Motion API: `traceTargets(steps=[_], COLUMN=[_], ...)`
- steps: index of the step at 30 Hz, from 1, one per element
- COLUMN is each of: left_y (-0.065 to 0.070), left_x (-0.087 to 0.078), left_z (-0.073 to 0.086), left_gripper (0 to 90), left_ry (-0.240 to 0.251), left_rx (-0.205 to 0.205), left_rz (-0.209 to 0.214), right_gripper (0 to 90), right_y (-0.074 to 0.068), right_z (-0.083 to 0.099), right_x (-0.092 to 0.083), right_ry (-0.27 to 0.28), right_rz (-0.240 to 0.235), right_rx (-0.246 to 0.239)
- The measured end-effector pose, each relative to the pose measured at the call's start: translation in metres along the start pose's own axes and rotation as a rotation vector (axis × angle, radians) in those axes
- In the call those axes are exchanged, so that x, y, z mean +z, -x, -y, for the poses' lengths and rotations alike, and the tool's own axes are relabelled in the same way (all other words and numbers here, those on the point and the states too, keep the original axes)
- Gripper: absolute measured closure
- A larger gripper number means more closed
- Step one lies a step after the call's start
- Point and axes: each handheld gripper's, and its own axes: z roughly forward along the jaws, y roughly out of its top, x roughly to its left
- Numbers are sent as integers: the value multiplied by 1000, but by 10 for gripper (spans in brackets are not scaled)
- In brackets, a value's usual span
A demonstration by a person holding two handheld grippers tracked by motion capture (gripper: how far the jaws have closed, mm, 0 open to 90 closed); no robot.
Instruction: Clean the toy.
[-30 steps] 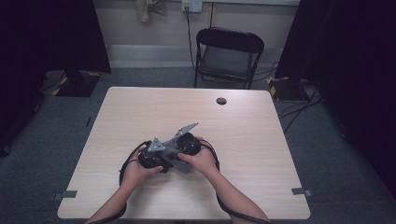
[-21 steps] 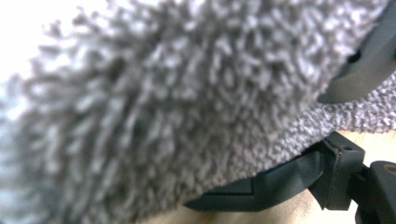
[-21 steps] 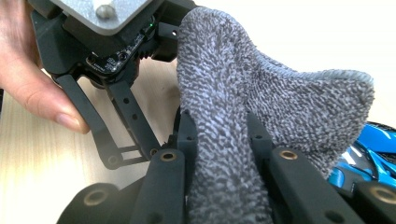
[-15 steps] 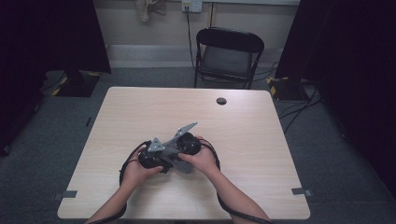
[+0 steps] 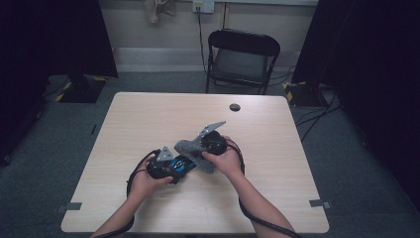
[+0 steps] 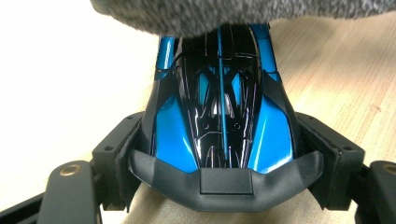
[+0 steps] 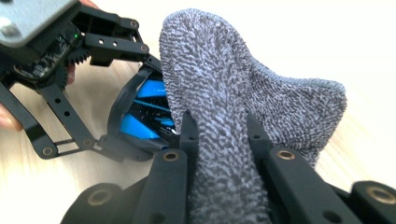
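A shiny blue and black toy car (image 6: 219,116) sits between the jaws of my left gripper (image 6: 224,161), whose pads press on both of its flanks. From the high view the car (image 5: 179,163) lies low over the table in the left gripper (image 5: 173,167). My right gripper (image 7: 219,135) is shut on a grey knitted cloth (image 7: 224,93), which bulges up out of its jaws. The cloth (image 5: 190,148) hangs over the car's far end, and its edge (image 6: 233,14) covers the car's nose. The right gripper (image 5: 203,146) stands just right of the car.
The light wooden table (image 5: 148,114) carries a small black round disc (image 5: 235,107) near its far edge. A black folding chair (image 5: 242,57) stands behind the table. Cables trail from both grippers along the forearms. In the right gripper view, the left gripper (image 7: 70,46) is close by.
My right hand has shifted to the right and slightly up with the grey cloth in its jaws. The left hand and the car have stayed in place.
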Motion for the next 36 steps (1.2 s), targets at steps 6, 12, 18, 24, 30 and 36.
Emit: traceTargets(steps=[6,12,18,24,30,36], left_y=[0,0,0,0,0,0], left_x=[0,0,0,0,0,0], left_z=[0,0,0,0,0,0], left_gripper=[241,242,241,241,241,241], left_ry=[0,-1,-1,-1,-1,0], left_rx=[0,0,0,1,1,0], left_rz=[0,-1,-2,-1,-2,0], right_gripper=[761,761,761,762,761,760], right_y=[-22,-31,-17,2,22,32], right_z=[-4,-2,1,9,22,34], right_x=[18,33,25,15,8,0], right_ry=[-22,-34,-34,-41,-42,-44], right_rz=[-42,-57,-14,40,84,130], right_rx=[-47,-54,-18,24,88,132])
